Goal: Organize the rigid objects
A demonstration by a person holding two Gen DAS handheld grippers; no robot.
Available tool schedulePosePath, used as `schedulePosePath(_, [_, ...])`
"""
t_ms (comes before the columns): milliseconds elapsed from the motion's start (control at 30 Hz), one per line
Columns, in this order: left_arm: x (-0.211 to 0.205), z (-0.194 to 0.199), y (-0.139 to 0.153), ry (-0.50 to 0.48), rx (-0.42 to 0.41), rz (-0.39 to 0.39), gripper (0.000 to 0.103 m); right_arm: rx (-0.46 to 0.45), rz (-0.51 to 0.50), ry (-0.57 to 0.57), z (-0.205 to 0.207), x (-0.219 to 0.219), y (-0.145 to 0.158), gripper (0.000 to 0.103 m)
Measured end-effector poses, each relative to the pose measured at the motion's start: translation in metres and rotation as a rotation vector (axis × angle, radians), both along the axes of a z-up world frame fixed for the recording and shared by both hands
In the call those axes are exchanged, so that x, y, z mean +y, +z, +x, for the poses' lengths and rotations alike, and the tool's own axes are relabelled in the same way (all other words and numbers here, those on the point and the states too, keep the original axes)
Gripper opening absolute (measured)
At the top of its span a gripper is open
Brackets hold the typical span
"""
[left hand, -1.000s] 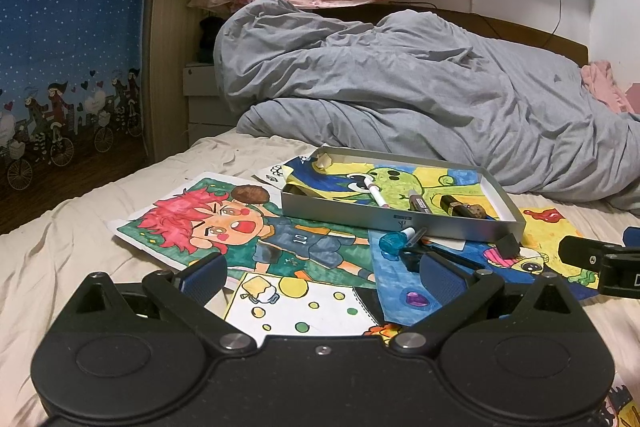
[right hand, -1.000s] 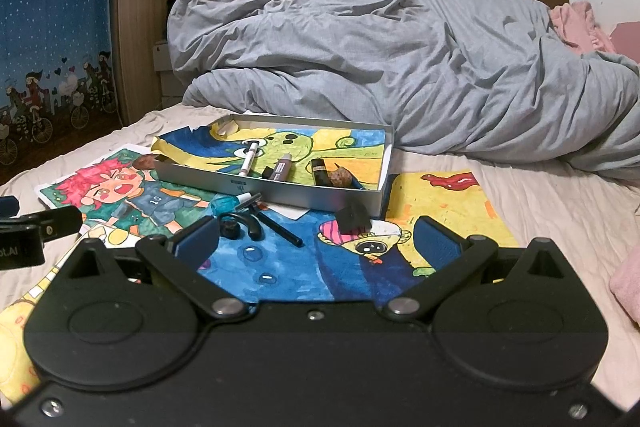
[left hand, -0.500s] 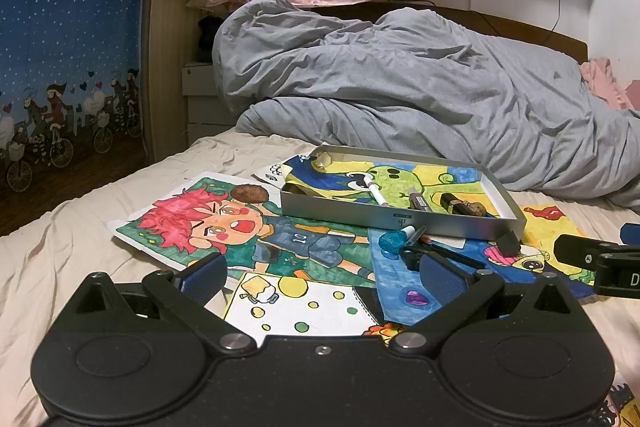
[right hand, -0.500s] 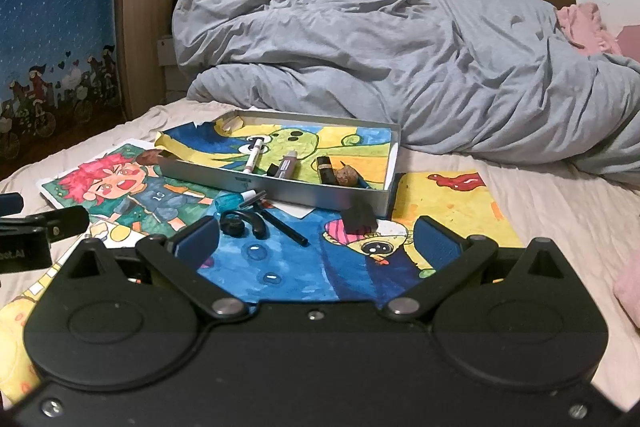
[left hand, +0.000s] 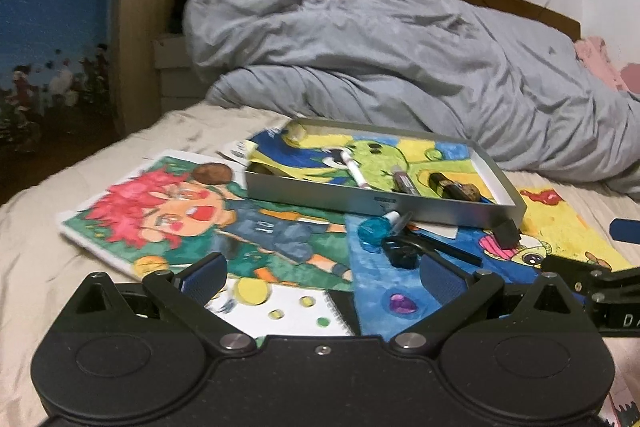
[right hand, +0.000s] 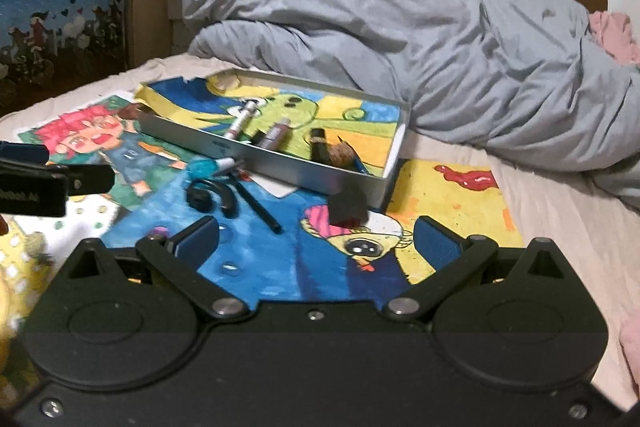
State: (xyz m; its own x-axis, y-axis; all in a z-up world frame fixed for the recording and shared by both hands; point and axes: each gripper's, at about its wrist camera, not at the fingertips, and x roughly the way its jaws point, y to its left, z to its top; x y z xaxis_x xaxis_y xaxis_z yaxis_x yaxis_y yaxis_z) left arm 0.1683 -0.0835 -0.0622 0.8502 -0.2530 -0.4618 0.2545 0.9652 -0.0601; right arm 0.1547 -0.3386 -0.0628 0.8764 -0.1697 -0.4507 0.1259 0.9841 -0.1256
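A silver tin tray (left hand: 384,203) lies on the bed and holds a white marker (left hand: 356,175), a purple tube (left hand: 405,183) and a dark stick (left hand: 444,183). In front of it on the drawings lie a teal-capped marker (left hand: 374,231), a black hooked piece (left hand: 400,255), a black pen (left hand: 450,251) and a black cube (left hand: 507,233). A brown round object (left hand: 212,173) rests left of the tray. My left gripper (left hand: 324,273) is open and empty, short of the hooked piece. My right gripper (right hand: 317,242) is open and empty, with the black cube (right hand: 349,203) just ahead and the tray (right hand: 280,163) behind it.
Coloured drawings (left hand: 180,219) cover the beige sheet under everything. A bunched grey duvet (left hand: 400,67) fills the bed behind the tray. A wooden headboard (left hand: 132,47) and a blue wall hanging stand at the left. Pink cloth (right hand: 612,35) lies far right.
Both grippers have moved forward and lower toward the loose items in front of the tray. The right one has closed in on the black cube. Nothing was grasped.
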Motion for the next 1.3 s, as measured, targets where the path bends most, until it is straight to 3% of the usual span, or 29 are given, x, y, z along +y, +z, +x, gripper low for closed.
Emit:
schedulePosePath(267, [-0.023, 0.050, -0.015, -0.104, 0.049, -0.029, 0.102, 0.049, 0.083, -0.027, 0.038, -0.038, -0.024, 0.102])
schedulePosePath(567, [-0.057, 0.090, -0.037, -0.303, 0.070, 0.057, 0.098, 0.068, 0.113, 0.013, 0.077, -0.053, -0.035, 0.101])
schedulePosePath(833, [-0.063, 0.109, -0.048, -0.379, 0.121, 0.051, 0.083, 0.104, 0.169, 0.023, 0.092, -0.063, -0.039, 0.077])
schedulePosePath(1000, [-0.065, 0.115, -0.053, -0.392, 0.154, 0.037, 0.068, 0.114, 0.161, 0.036, 0.100, -0.060, -0.043, 0.068])
schedulePosePath(1100, [-0.068, 0.116, -0.052, -0.389, 0.157, 0.045, 0.060, 0.122, 0.146, 0.038, 0.102, -0.055, -0.043, 0.056])
schedulePosePath(1267, [-0.070, 0.115, -0.052, -0.380, 0.156, 0.056, 0.056, 0.130, 0.121, 0.041, 0.104, -0.050, -0.042, 0.030])
schedulePosePath(1300, [-0.070, 0.114, -0.052, -0.370, 0.155, 0.062, 0.045, 0.132, 0.115, 0.044, 0.104, -0.048, -0.042, 0.030])
